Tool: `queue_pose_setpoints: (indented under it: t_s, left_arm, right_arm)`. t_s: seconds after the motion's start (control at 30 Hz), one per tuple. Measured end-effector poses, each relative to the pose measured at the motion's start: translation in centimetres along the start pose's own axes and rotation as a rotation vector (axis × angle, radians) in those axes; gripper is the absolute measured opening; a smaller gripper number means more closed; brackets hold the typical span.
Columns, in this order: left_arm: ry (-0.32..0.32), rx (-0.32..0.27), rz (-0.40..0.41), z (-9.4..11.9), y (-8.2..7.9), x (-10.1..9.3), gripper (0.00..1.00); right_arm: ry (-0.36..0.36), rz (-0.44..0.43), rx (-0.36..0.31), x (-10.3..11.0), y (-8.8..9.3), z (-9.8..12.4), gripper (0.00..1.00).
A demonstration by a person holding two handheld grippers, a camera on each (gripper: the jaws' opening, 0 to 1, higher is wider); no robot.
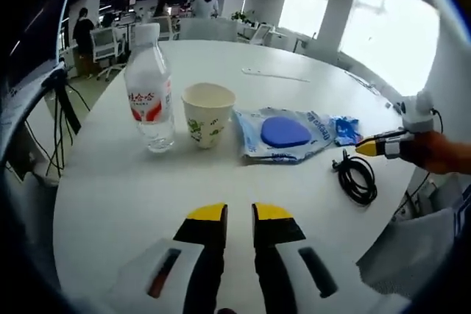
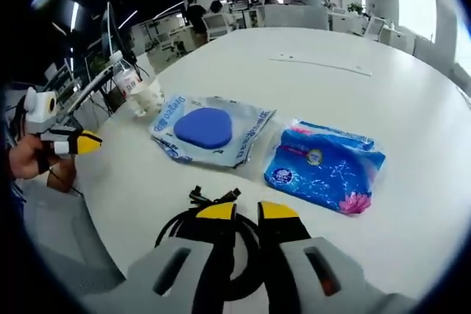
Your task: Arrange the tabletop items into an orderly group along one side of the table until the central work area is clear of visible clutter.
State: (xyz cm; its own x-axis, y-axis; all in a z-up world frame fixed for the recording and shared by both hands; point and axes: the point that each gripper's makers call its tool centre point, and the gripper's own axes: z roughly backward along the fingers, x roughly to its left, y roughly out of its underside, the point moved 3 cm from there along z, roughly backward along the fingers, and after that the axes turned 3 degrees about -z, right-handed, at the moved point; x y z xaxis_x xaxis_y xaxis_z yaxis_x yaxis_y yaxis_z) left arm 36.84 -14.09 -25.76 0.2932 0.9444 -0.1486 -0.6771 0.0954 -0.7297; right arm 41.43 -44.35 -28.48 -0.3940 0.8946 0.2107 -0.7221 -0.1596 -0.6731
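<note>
On the round white table stand a clear water bottle with a red label and a paper cup. To their right lie a wipes pack with a blue lid and a blue tissue pack. A coiled black cable lies near the table edge. My left gripper hovers low over bare table, jaws close together and holding nothing. My right gripper hangs just over the cable, jaws together, with the tissue pack and wipes pack ahead of it.
A thin white strip lies far across the table. The bottle and cup stand near the left edge. A hand holds the left gripper there. Office chairs and desks stand behind.
</note>
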Motion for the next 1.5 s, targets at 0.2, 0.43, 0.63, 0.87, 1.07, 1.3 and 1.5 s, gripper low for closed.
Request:
queue_pose_setpoints:
  t_s: [0.2,0.43,0.63,0.87,1.07,1.3,1.5]
  left_arm:
    - [-0.006,-0.008,-0.004,1.0,0.5,0.4,0.12]
    - [-0.013,-0.022,0.004,2.3,0.9,1.0,0.14]
    - [-0.014,-0.023,-0.013,2.9,1.1,1.1,0.16]
    - [-0.022,-0.03,-0.012,3.9,1.2,1.4,0.17]
    - [-0.032,-0.039,-0.02,4.8,1.1,1.2,0.18]
    - [-0.031,-0.051,-0.026,5.4,0.9,0.6,0.22]
    - [-0.033,-0.053,-0.024,5.3,0.8,0.5,0.22]
  right_arm:
    - [0.033,-0.014,-0.008,-0.9,0.9,1.5,0.09]
    - [0.078,-0.029,-0.023,-2.7,0.8,2.7,0.09]
    - [0.119,-0.047,-0.042,-4.3,-0.2,2.8,0.1]
    - [0.219,-0.07,-0.059,-7.7,-1.6,2.8,0.13]
    - [0.31,-0.133,-0.053,-11.0,-1.7,2.6,0.19]
    - [0.305,-0.15,-0.032,-11.3,-1.5,1.8,0.15]
    - [0.296,-0.155,-0.034,-11.3,-1.6,1.4,0.06]
